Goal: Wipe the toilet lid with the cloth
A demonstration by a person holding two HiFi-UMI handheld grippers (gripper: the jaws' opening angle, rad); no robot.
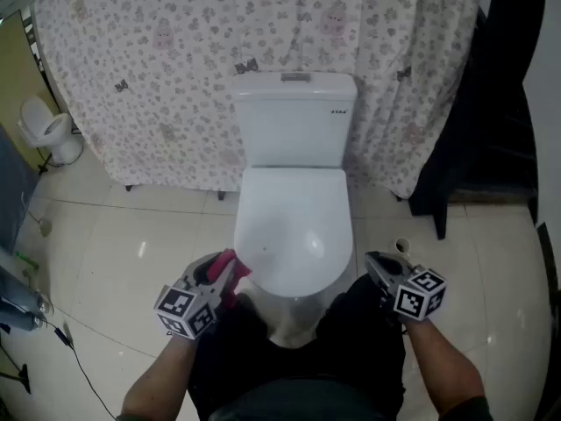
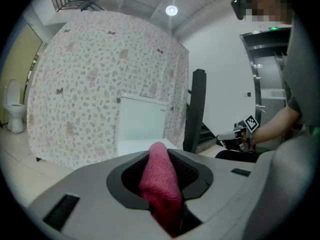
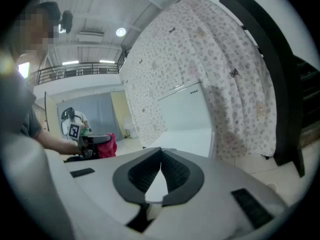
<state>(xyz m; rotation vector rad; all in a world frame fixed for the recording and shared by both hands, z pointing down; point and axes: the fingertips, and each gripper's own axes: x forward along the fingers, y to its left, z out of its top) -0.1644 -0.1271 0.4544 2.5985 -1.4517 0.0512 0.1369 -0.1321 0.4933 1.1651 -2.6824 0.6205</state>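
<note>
The white toilet stands in the middle of the head view with its lid (image 1: 294, 226) down and the tank (image 1: 295, 121) behind it. My left gripper (image 1: 219, 276) hovers at the lid's front left edge, shut on a pink-red cloth (image 1: 231, 268). In the left gripper view the cloth (image 2: 160, 180) fills the space between the jaws, with the lid (image 2: 142, 146) just beyond. My right gripper (image 1: 381, 270) is off the lid's front right side, shut with nothing held. Its jaw tips meet in the right gripper view, where the lid (image 3: 187, 138) lies ahead.
A floral curtain (image 1: 158, 68) hangs behind the toilet. A black stand (image 1: 460, 139) is at the right, and a small round object (image 1: 402, 246) lies on the tiles beside the bowl. A second white toilet (image 1: 48, 130) stands far left. Cables (image 1: 61, 333) trail at the lower left.
</note>
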